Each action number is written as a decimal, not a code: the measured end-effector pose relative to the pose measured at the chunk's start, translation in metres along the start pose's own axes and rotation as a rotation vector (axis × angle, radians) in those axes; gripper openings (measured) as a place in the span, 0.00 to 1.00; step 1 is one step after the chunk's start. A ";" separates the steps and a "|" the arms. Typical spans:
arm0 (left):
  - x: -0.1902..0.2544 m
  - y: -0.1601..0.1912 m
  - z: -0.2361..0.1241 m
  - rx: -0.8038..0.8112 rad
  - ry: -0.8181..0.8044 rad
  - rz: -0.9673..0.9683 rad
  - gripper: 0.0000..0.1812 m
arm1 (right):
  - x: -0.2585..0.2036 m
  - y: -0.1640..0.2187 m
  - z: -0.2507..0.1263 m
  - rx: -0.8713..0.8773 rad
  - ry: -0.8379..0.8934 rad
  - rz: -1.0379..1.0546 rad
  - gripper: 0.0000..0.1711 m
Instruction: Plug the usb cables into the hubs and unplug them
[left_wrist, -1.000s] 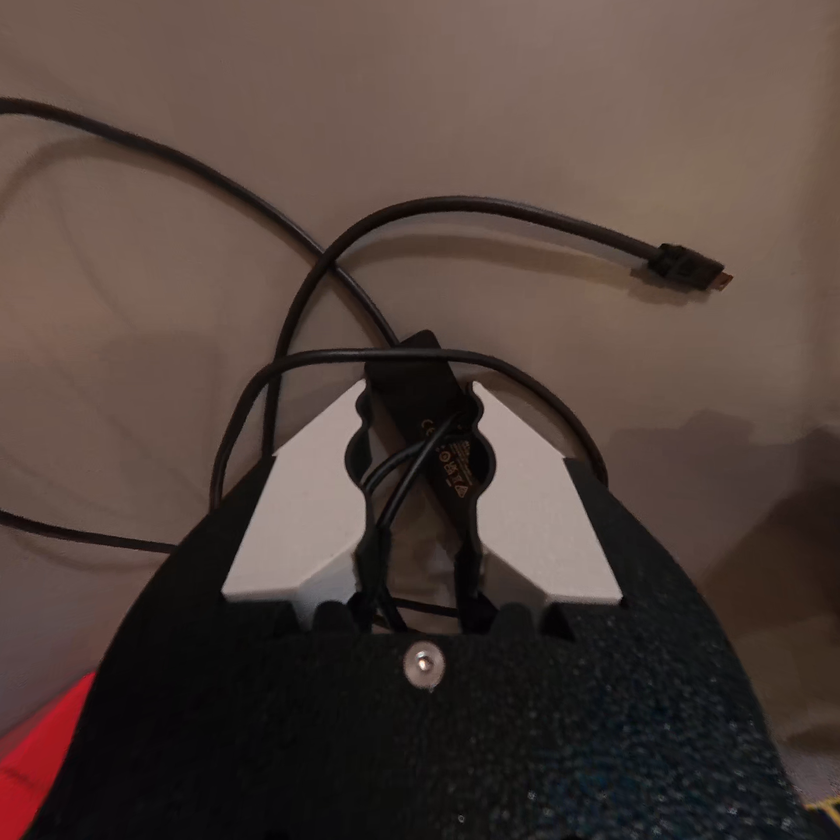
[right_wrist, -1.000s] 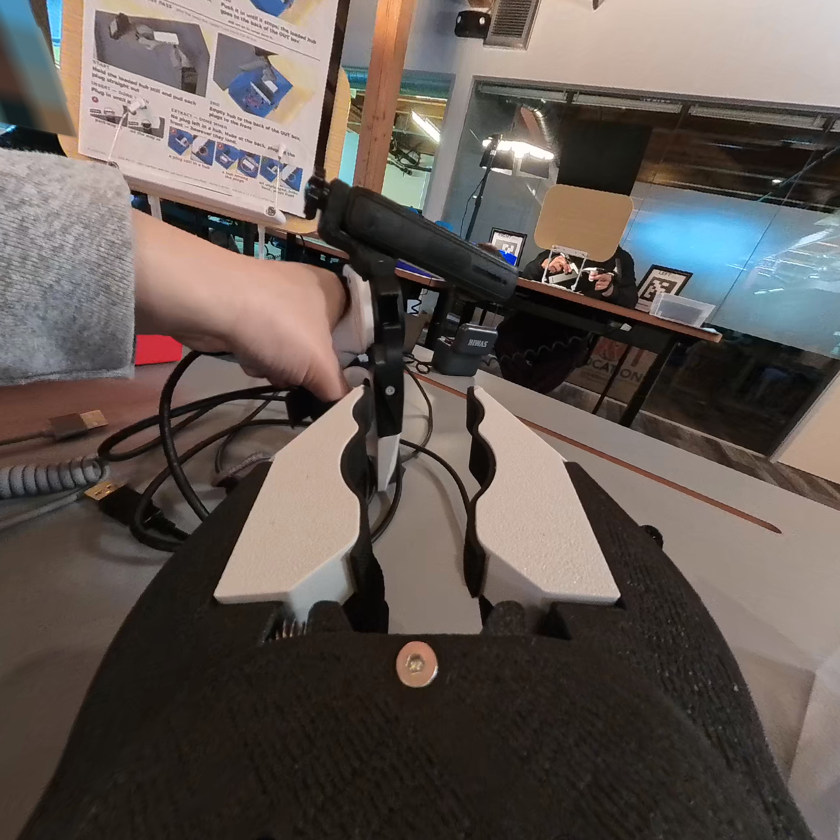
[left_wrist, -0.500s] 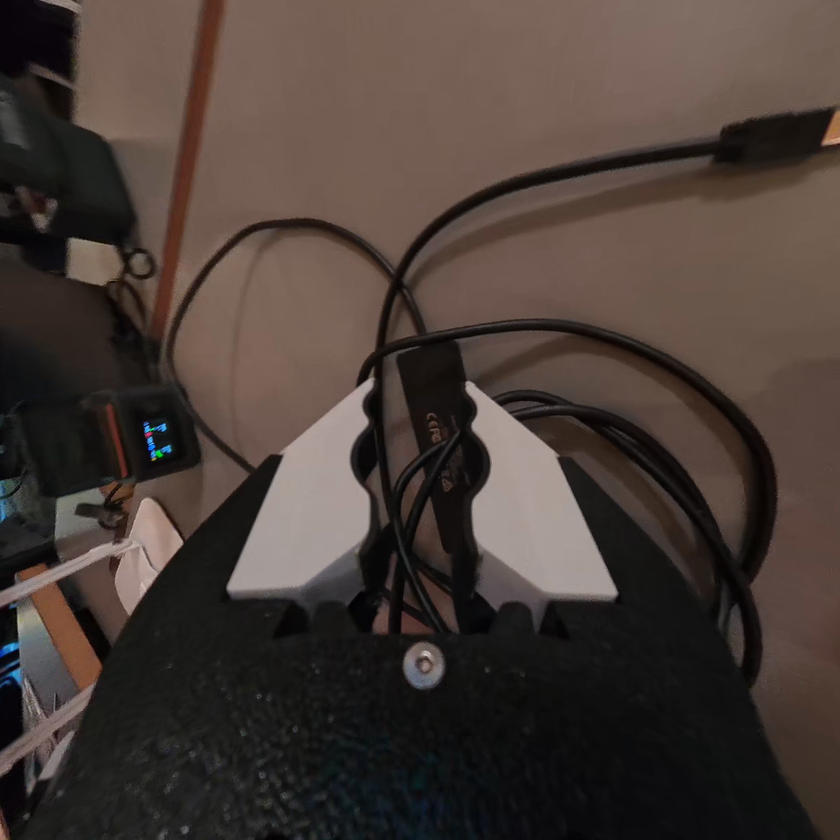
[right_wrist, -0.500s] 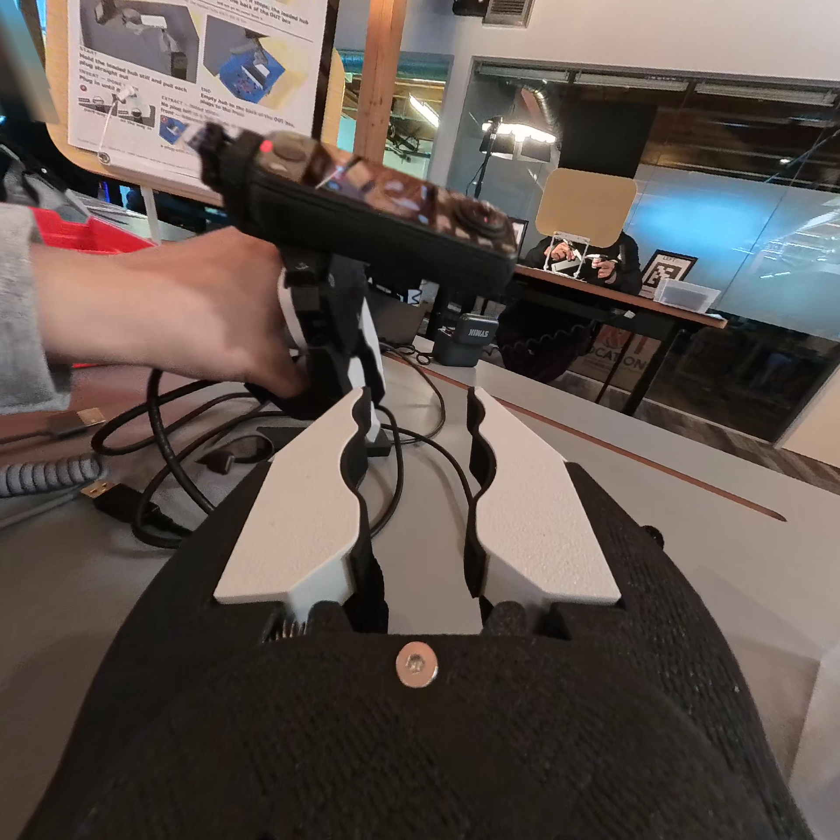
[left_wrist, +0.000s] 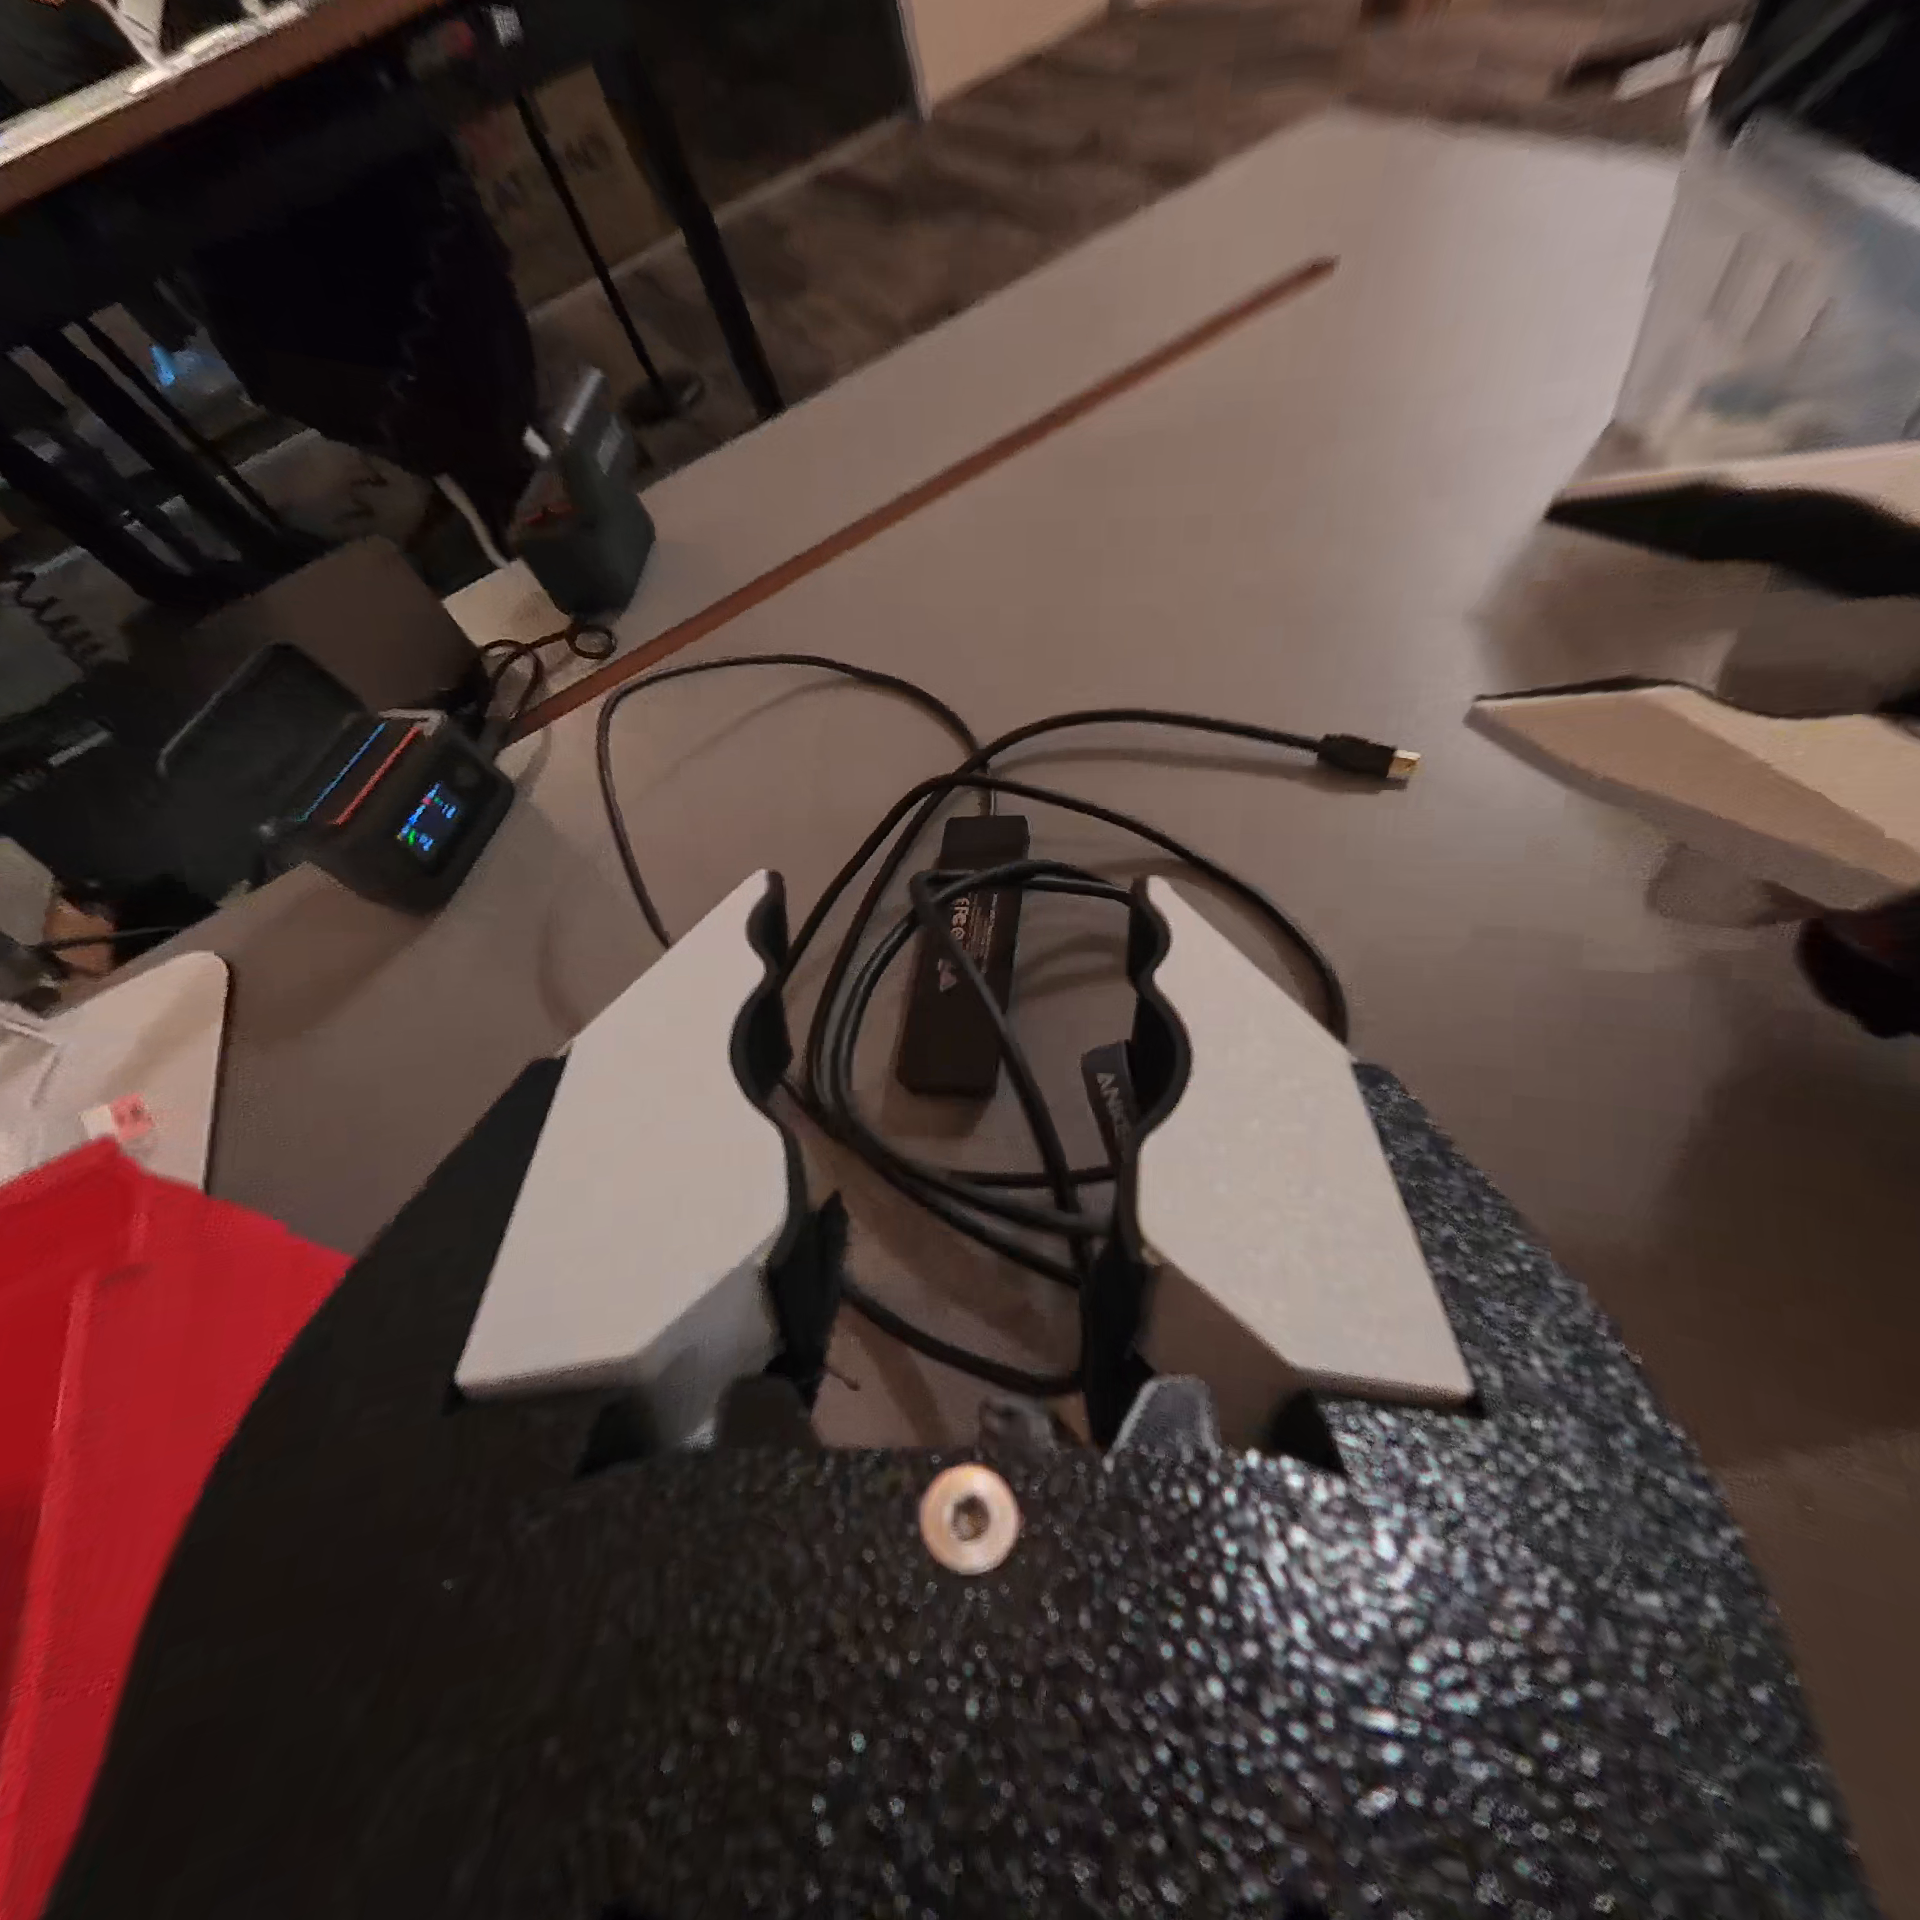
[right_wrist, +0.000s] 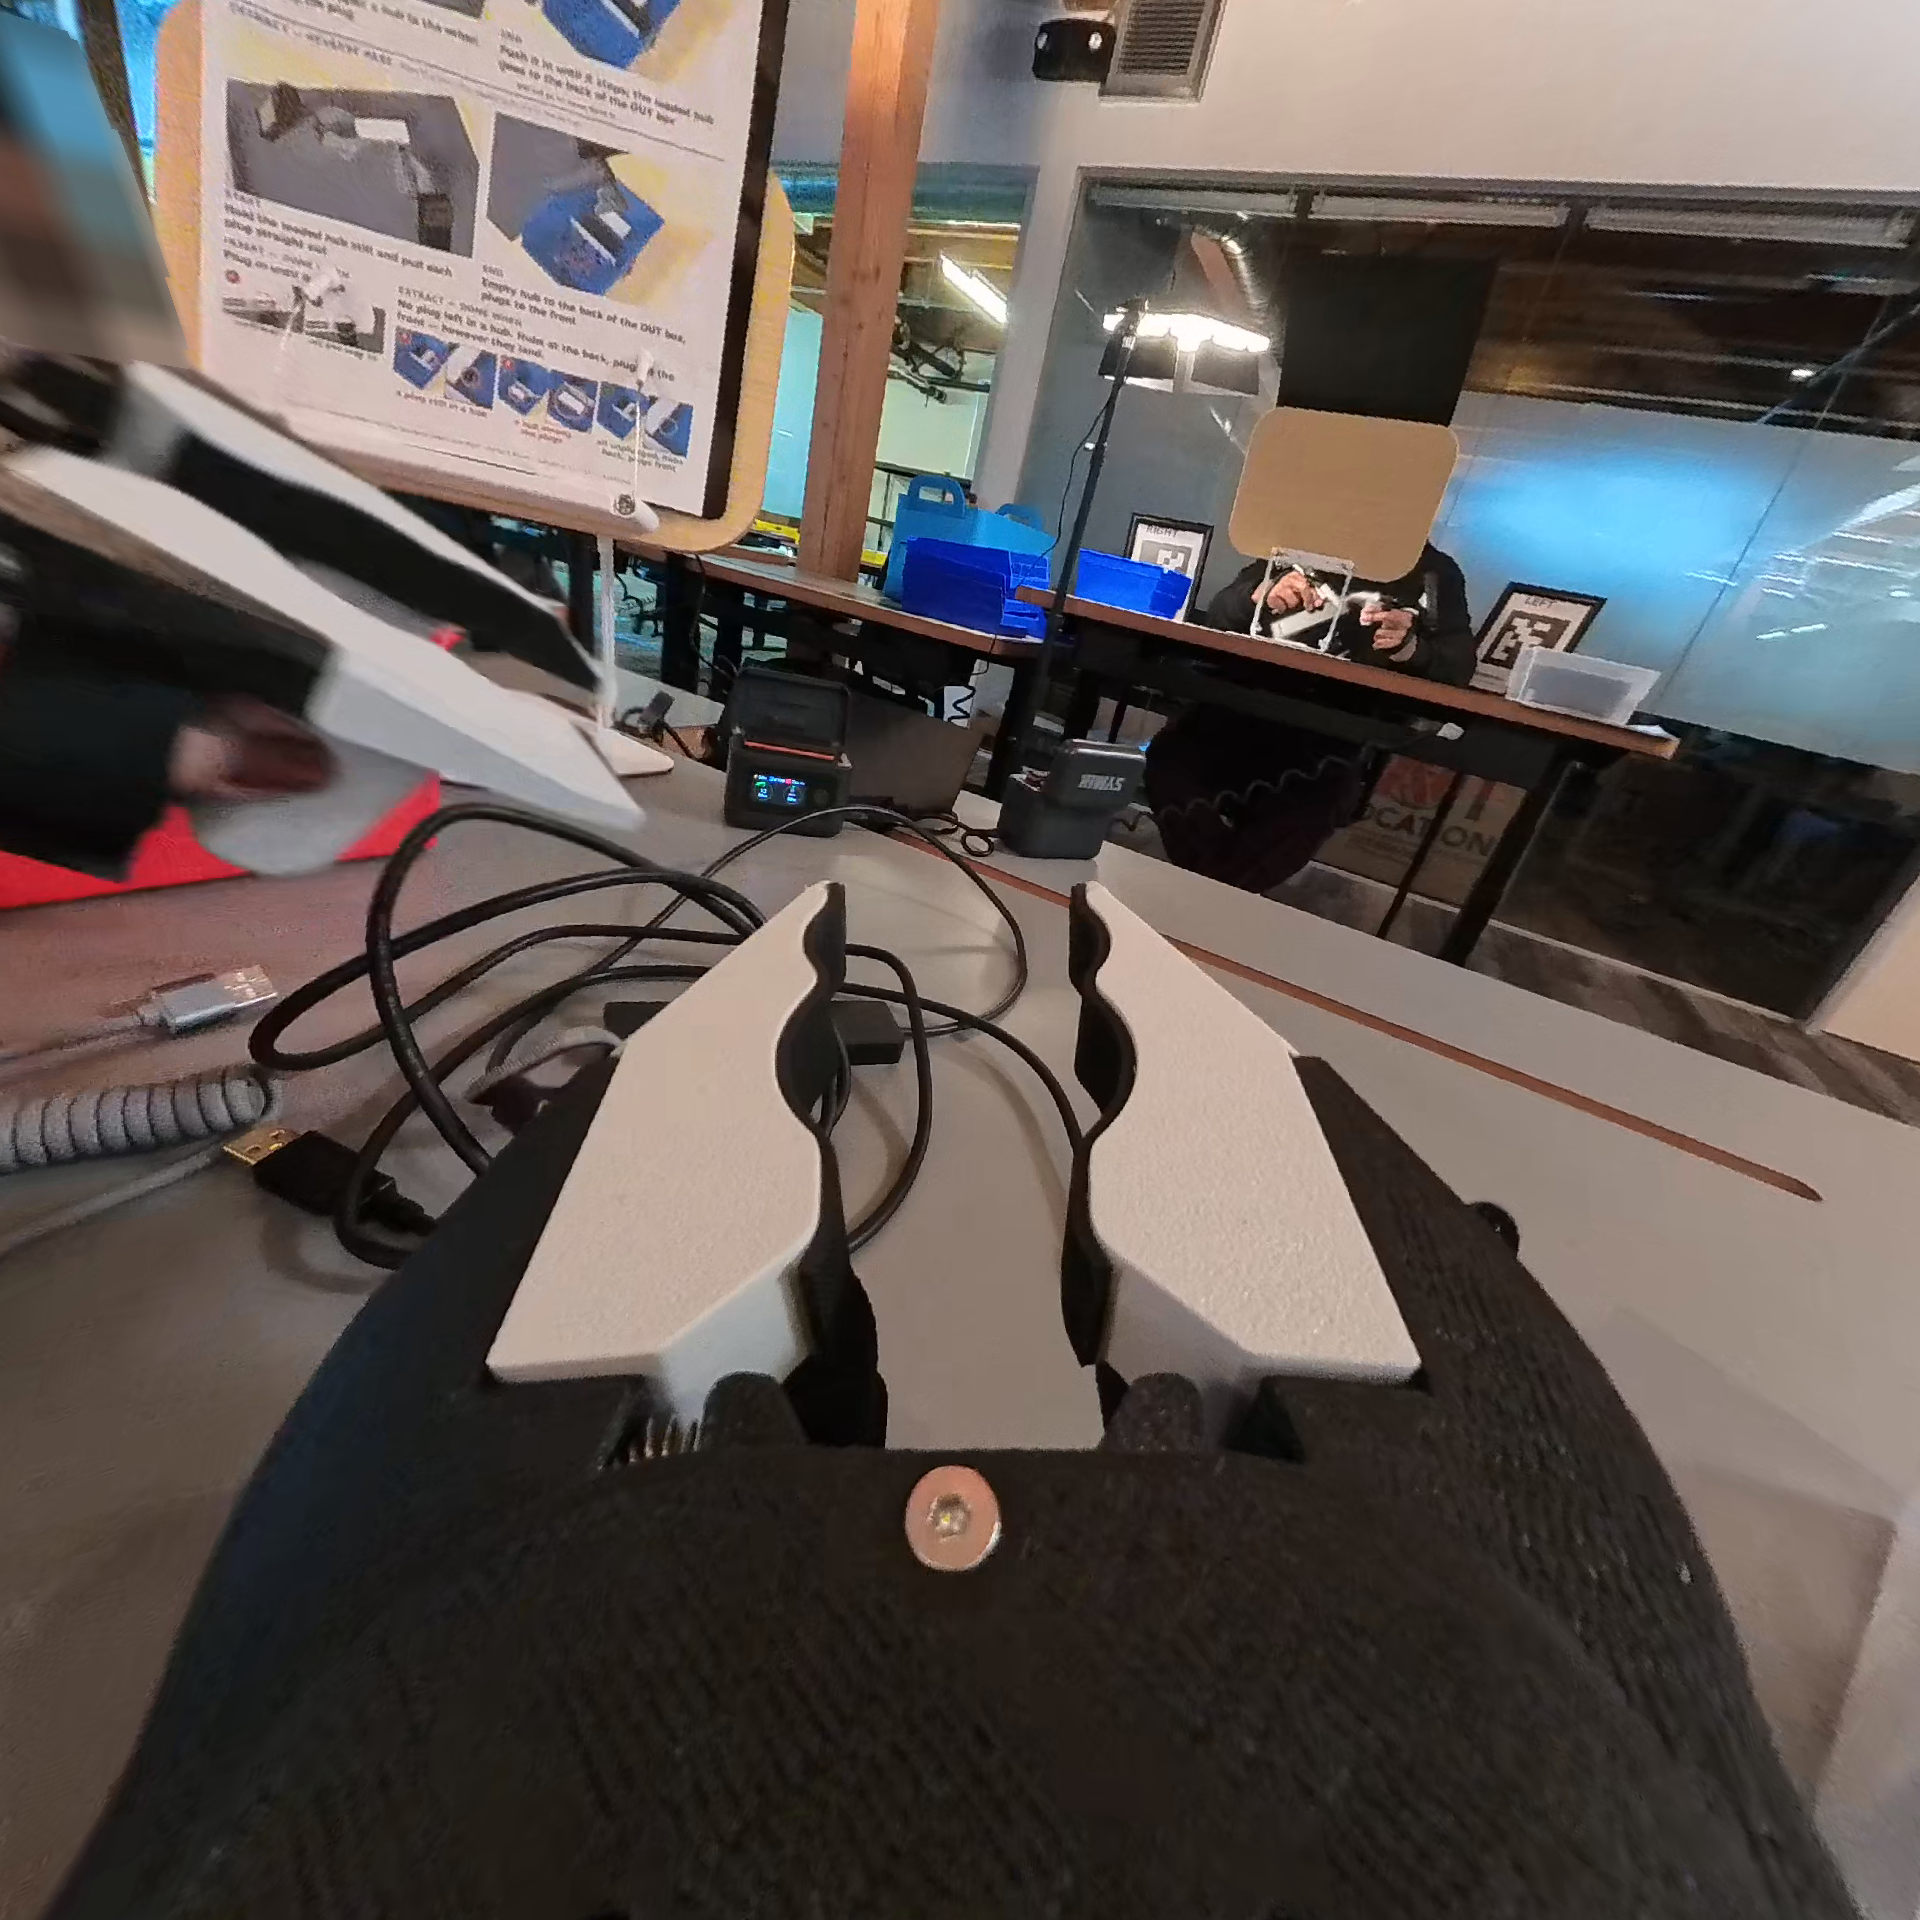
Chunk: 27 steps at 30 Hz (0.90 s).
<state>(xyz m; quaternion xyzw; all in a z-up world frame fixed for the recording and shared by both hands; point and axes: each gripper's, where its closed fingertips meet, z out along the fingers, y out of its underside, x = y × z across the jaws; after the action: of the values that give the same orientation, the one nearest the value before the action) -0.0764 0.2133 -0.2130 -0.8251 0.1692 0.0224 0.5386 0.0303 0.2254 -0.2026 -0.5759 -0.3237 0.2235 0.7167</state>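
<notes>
A black USB hub (left_wrist: 961, 977) lies flat on the grey table (left_wrist: 1195, 436) among tangled black cables (left_wrist: 914, 1132). My left gripper (left_wrist: 956, 904) is open and empty above it, with the hub showing between its jaws. A second black piece (left_wrist: 1107, 1101) is partly hidden behind its right finger. A loose black USB plug with a gold tip (left_wrist: 1361, 756) lies to the right. My right gripper (right_wrist: 956, 904) is open and empty over the cables (right_wrist: 416, 1039). The left gripper also shows in the right wrist view (right_wrist: 364, 665), raised and blurred at upper left. A silver plug (right_wrist: 208, 997) lies at left.
A small device with a lit screen (left_wrist: 431, 831) and a dark charger dock (left_wrist: 592, 488) stand at the table's far edge. A red bin (left_wrist: 125, 1351) is at left. A grey coiled cable (right_wrist: 125, 1122) lies at left. An instruction board (right_wrist: 468, 239) stands behind. A person sits at a far table (right_wrist: 1340, 623).
My left gripper was shut on the hub, pointing down. It has opened, let the hub go onto the table and tilted up and back. The right gripper has stayed put.
</notes>
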 end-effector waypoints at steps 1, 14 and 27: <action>-0.004 0.000 -0.010 0.026 0.013 -0.039 0.38 | 0.001 0.001 0.000 -0.002 0.000 0.004 0.24; -0.033 0.033 -0.068 0.051 -0.193 -0.122 0.67 | -0.035 -0.010 0.003 -0.083 -0.241 0.145 0.51; -0.008 0.042 -0.050 -0.001 -0.238 -0.057 0.88 | -0.101 -0.147 -0.053 0.092 -0.482 -0.003 0.91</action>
<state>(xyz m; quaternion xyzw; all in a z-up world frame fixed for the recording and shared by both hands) -0.1036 0.1551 -0.2275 -0.8214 0.0806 0.1049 0.5547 -0.0088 0.0846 -0.0873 -0.4721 -0.4758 0.3678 0.6446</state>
